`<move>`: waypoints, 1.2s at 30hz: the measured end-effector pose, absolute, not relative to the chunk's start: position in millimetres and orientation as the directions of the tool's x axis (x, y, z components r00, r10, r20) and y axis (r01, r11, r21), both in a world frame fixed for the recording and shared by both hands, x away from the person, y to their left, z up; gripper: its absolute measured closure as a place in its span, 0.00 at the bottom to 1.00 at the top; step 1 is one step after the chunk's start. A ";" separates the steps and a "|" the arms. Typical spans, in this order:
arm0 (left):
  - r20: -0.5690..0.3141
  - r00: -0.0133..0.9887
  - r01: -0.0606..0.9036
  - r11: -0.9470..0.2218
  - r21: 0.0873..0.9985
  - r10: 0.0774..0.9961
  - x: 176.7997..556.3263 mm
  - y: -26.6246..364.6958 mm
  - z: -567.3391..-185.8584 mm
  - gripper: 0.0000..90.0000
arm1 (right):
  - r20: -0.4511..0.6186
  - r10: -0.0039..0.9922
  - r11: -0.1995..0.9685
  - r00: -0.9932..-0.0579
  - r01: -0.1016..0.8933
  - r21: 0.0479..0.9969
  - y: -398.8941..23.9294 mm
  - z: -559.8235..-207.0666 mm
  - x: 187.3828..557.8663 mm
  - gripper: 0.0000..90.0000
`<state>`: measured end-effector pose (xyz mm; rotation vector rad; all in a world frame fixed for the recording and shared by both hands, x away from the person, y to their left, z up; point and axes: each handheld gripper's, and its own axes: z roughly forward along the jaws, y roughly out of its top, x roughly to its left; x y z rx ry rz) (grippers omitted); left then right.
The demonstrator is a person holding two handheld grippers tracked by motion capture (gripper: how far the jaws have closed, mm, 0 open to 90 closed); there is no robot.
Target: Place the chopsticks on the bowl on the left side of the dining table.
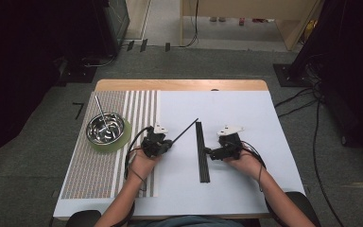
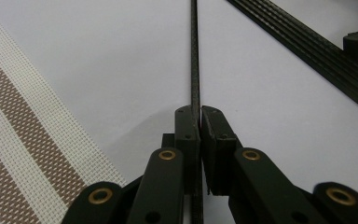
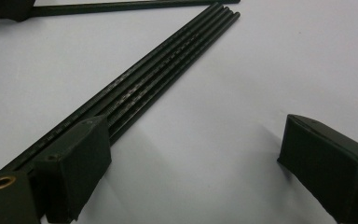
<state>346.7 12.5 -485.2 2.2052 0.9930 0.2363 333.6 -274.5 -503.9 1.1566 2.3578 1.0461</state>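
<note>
A table point(image 1: 227, 189) covered in white is seen from the high view, with a striped woven mat point(image 1: 99, 170) laid over its left part. On the mat, towards the far side, a green coaster point(image 1: 121, 142) is placed, and a steel bowl point(image 1: 105, 128) is set on it; a metal rod point(image 1: 101, 111) is leaned in the bowl, its end projecting beyond the far rim.

Near the middle of the white surface a bundle of black rods point(image 1: 202, 151) is laid flat, running from far to near, the rods side by side and touching one another.

The right gripper point(image 1: 211, 152) is held just right of the bundle. In the right gripper view its jaws are seen spread wide apart, with nothing between them; one jaw is positioned at the edge of the bundle point(image 3: 158, 70), though contact cannot be confirmed.

The left gripper point(image 1: 169, 142) is held left of the bundle, near the mat's edge. Its jaws are closed tightly on a single thin black rod point(image 2: 194, 56), which is directed away towards the far end of the bundle point(image 2: 307, 51).
</note>
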 end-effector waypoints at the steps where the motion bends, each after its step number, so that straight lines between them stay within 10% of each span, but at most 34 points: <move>1: -0.111 0.691 0.587 -0.465 0.662 0.714 347.1 12.3 -484.9 0.97 | 0.037 0.780 0.407 -0.624 0.551 0.728 -274.5 -503.8 333.6 0.09; 36: -0.188 0.731 0.572 -0.440 0.692 0.656 352.1 33.8 -444.7 0.97 | 0.038 0.780 0.406 -0.624 0.551 0.729 -274.7 -503.8 333.5 0.09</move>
